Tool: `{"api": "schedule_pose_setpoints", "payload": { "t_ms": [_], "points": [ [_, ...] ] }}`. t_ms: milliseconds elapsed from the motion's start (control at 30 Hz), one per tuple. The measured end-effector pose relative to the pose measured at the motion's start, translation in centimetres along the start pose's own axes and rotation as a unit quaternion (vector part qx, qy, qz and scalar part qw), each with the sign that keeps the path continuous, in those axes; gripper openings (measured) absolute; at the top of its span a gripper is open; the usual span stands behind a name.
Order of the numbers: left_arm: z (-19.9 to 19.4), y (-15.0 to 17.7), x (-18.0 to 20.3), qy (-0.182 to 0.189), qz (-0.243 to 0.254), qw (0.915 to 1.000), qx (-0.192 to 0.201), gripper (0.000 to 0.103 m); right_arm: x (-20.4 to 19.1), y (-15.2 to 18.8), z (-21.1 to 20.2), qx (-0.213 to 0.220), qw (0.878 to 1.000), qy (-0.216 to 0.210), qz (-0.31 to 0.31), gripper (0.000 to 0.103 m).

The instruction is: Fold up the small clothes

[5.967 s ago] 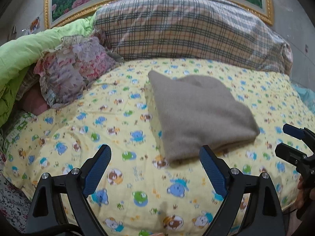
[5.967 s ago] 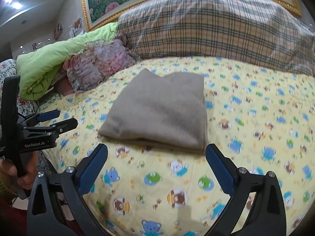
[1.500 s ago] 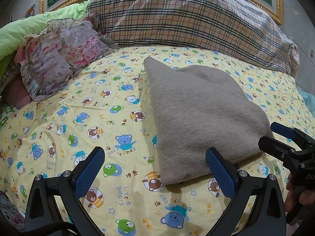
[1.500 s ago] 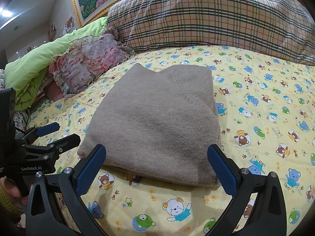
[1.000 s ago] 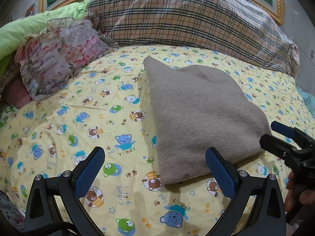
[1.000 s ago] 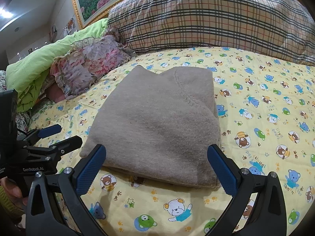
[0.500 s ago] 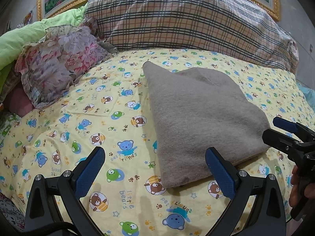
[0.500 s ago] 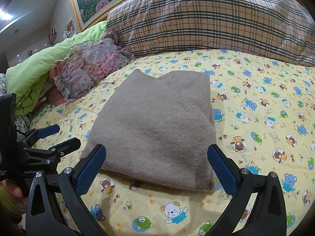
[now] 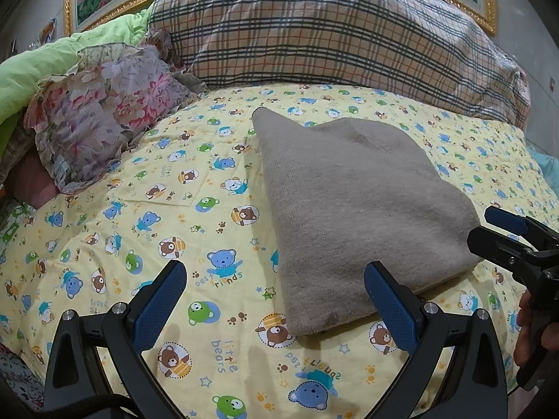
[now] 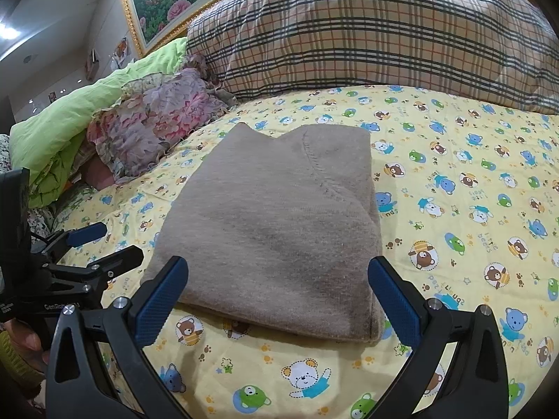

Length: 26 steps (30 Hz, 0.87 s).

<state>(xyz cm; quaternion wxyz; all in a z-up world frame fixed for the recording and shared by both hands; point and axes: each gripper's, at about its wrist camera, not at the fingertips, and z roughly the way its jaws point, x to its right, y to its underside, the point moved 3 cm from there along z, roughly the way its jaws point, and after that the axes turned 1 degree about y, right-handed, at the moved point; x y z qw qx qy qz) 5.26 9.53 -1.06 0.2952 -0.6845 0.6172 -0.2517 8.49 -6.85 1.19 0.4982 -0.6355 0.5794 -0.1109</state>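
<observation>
Two grippers, both with fingers spread wide and gripping nothing. Left gripper (image 9: 274,295) is hovering over the bed sheet (image 9: 146,216) at the near-left corner of the folded sweater (image 9: 353,206); its right blue pad is sitting just in front of the sweater's near edge, its left pad is over bare sheet, well left of the sweater. Right gripper (image 10: 277,289) is hovering at the sweater's (image 10: 276,216) near edge, pads straddling almost the full width of that edge, not touching the cloth as far as the view is showing. Each gripper is also showing in the other's camera: right gripper (image 9: 489,228) at the sweater's right near corner, with a hand (image 9: 531,328) gripping its handle; left gripper (image 10: 108,242) just left of the sweater's near-left corner, fingers apart too.

Sweater is lying flat on the sheet, folded into a compact tan-grey rectangle, a stitched seam curving across its top layer, one far corner poking up to a point. Sheet is yellow with cartoon bears. Beyond the sweater, a plaid pillow (image 10: 367,31) is leaning against the headboard. Left of the sweater, a floral ruffled cushion (image 10: 153,122) is lying on the bed, a lime-green quilt (image 10: 70,115) bunching behind it. Above the pillow, a gold-framed flower painting (image 10: 157,3) is hanging on the wall.
</observation>
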Motion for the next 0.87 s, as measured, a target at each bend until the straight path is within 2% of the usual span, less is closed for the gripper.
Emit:
{"api": "schedule_pose_setpoints", "payload": {
  "t_ms": [867],
  "points": [
    [0.02, -0.45, 0.59, -0.003, 0.011, 0.9999, 0.0, 0.102, -0.05, -0.26, -0.02, 0.005, 1.0, -0.015, 0.013, 0.103]
  ]
}}
